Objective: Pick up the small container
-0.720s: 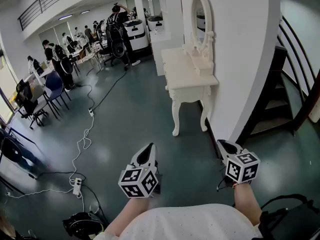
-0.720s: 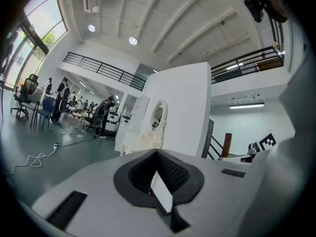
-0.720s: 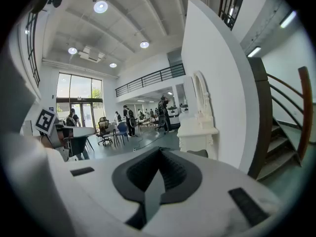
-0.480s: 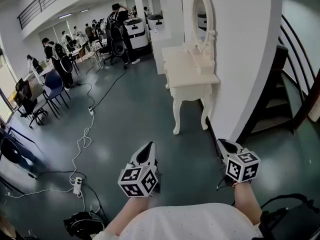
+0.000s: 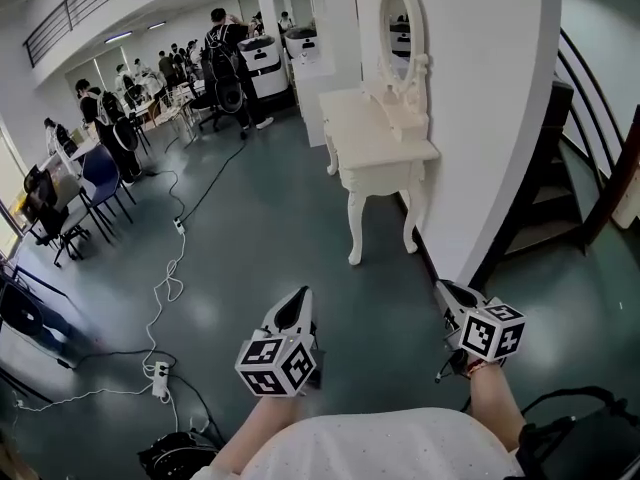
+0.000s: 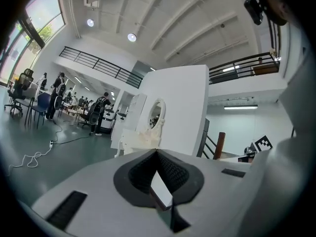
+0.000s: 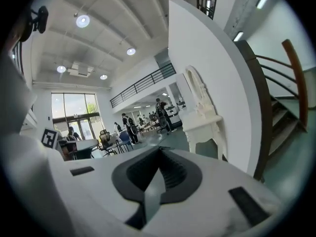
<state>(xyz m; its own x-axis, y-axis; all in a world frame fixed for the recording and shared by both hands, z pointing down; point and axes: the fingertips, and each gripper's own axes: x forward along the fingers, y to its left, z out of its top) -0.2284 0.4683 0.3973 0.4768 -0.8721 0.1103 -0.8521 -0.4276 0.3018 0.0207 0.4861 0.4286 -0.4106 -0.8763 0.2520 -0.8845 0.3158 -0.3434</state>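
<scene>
I cannot make out a small container in any view. A white dressing table [image 5: 375,148] with an oval mirror [image 5: 397,23] stands against the white wall ahead; it also shows in the left gripper view [image 6: 134,138] and the right gripper view [image 7: 200,122]. My left gripper [image 5: 297,303] and right gripper [image 5: 447,290] hang low over the dark floor, close to the person's body and well short of the table. Both are shut with nothing between the jaws, as seen at the left gripper [image 6: 157,154] and the right gripper [image 7: 159,152].
White cables and a power strip [image 5: 160,376] lie on the floor at the left. A dark staircase [image 5: 560,198] rises behind the wall at the right. Several people, chairs and desks [image 5: 100,158] fill the far left. A black bag [image 5: 175,456] sits by the person's feet.
The head view has shifted slightly, so the table sits a little nearer and the room to the left has slid. Both grippers keep their pose; the right one sits a touch lower.
</scene>
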